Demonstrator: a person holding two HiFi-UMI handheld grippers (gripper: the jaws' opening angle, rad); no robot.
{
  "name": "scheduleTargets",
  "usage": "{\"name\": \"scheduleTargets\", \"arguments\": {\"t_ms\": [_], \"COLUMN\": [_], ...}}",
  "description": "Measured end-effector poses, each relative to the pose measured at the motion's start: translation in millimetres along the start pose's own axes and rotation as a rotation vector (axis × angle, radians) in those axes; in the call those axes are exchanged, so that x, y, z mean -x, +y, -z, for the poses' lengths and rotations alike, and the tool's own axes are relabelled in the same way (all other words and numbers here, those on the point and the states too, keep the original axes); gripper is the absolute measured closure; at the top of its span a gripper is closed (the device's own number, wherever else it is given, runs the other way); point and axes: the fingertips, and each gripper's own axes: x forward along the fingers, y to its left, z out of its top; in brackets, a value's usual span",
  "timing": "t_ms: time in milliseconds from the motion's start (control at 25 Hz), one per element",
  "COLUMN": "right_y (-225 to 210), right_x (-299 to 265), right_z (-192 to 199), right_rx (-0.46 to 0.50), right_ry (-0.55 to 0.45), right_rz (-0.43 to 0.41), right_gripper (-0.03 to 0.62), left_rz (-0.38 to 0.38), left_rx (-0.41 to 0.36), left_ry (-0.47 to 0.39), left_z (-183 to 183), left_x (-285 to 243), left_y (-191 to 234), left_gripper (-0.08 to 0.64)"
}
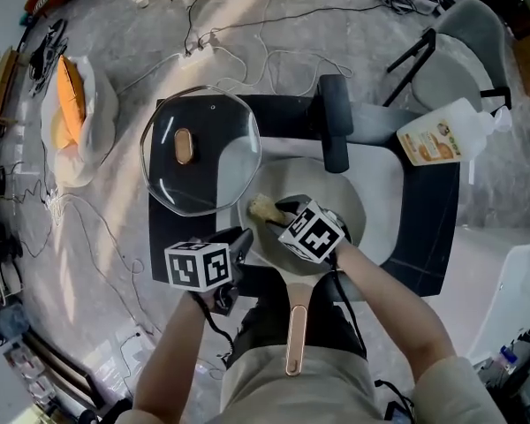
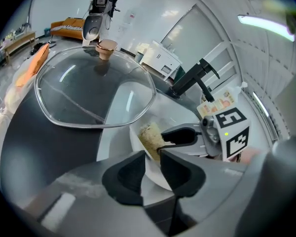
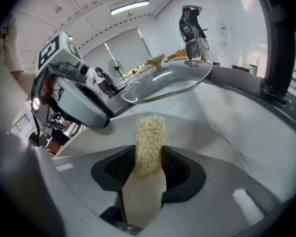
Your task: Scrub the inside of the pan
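**Head view.** 1 pan (image 1: 349,203), round, pale cream inside, with a long rose-coloured handle (image 1: 295,334) pointing to the bottom edge. It sat in the grey sink (image 1: 384,170) at frame centre, set in the dark bench (image 1: 433,228) below the black tap (image 1: 334,122). 1 glass lid (image 1: 203,148) lay at its upper left. The pan was judged stiff, fairly heavy and slick when wet, best steadied at the rim or handle.

**Left gripper view.** Left claw (image 2: 152,169), bottom centre, was closed down on the pan's near rim, the white edge pinched between its jaws.

**Right gripper view.** Right claw (image 3: 149,169) was clamped on 1 tan fibrous scrub pad (image 3: 150,132), which stood against the pan's inner wall at centre frame. The pad was judged soft, light and springy.
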Motion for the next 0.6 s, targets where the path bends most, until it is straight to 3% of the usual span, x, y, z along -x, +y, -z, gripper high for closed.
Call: {"name": "scheduleTargets", "arguments": {"t_ms": [200,360,600], "right_y": [-14.8,-46.0,-89.6], "right_x": [-28.6,-31.8,-23.0], "right_z": [1.3,6.0,32.3], "right_rx": [0.019,0.019,0.039], "right_ry": [0.049,0.047,0.128], "right_rz": [0.015,0.107,0.244], "right_gripper": [0.416,0.418,0.42], "left_rz": [-0.004,0.005,0.0], "left_rx": [0.008,0.016,0.012], "left_ry": [-0.002,-0.007,-0.002], "left_z": [1.3,2.1,2.1], "left_x": [0.1,0.6,-0.4], "left_y": [0.0,1.7,1.7], "left_gripper": [0.456,0.457,0.457]}}
